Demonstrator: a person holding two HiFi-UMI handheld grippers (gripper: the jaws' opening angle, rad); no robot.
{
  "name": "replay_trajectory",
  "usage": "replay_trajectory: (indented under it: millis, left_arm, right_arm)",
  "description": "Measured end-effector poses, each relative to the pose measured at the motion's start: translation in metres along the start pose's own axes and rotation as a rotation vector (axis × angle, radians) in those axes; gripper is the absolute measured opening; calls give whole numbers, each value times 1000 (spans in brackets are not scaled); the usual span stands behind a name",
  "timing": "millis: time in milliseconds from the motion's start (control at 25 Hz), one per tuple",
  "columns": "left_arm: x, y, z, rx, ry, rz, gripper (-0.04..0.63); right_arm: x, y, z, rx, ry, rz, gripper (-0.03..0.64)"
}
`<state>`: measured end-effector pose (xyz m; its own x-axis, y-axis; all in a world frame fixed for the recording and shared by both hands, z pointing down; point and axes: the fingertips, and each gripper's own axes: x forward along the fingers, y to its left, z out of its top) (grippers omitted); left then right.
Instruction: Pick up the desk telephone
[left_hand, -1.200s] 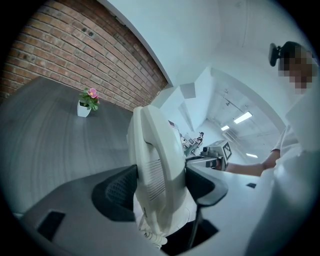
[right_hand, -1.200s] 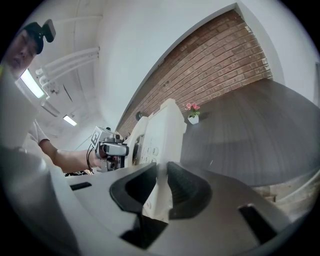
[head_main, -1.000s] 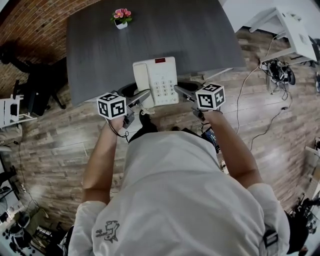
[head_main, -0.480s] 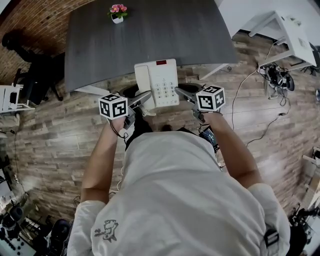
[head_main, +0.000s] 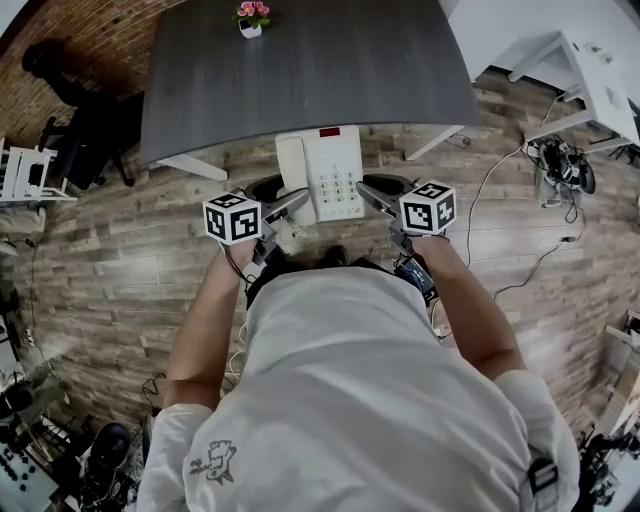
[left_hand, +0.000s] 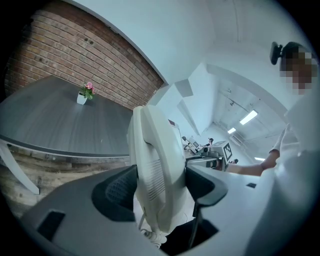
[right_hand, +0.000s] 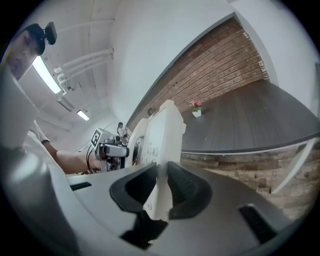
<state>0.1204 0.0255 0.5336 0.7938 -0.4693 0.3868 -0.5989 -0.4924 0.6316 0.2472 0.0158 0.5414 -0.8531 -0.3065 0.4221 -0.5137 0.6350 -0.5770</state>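
Clamps the handset side of the desk telephone (head_main: 330, 172) in the left gripper (head_main: 293, 202), jaws set wide. Pinches its thin right edge in the right gripper (head_main: 368, 190), jaws narrow. Holds it off the dark surface (head_main: 300, 70), over the wooden floor (head_main: 130, 270).

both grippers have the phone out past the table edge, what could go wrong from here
The right gripper pinches only the thin edge of the desk telephone, so it could slip. The left gripper clamps the handset, which might lift off its cradle. Either way it would likely drop onto the wooden floor, not the table.
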Motion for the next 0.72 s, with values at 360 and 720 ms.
replay_trajectory:
  millis: [360, 720]
  left_arm:
    - [-12, -15, 11, 6, 1, 14, 318]
    - [-78, -23, -20, 24, -16, 10, 318]
  right_arm:
    - [-7, 15, 7, 26, -12, 0, 75]
    - [9, 79, -23, 4, -39, -16, 77]
